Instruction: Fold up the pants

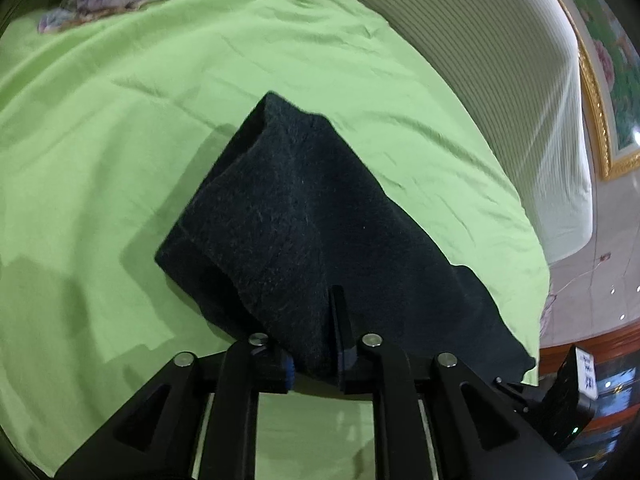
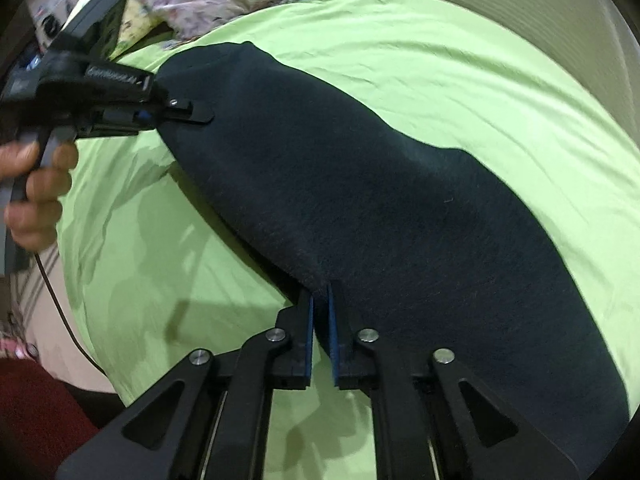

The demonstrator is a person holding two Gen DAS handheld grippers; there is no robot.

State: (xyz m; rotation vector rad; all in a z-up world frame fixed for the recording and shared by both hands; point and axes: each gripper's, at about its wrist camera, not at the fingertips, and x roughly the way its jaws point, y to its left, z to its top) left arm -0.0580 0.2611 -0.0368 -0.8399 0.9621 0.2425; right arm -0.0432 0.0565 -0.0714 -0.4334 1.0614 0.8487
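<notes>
You hold the dark pants (image 2: 380,200) by one edge with both claws, so the cloth hangs stretched between them above the green bed sheet (image 2: 460,60). Your right claw (image 2: 320,320) is pinched narrow on the near edge. Your left claw (image 2: 192,114) bites the far corner; in its own view the fabric drapes over its fingers (image 1: 338,320). This two-point hold keeps the edge straight, I think, for laying a fold.

Fuzzy matt dark cloth pants (image 2: 400,208) lie on a smooth green cotton-like sheet (image 2: 440,60).
</notes>
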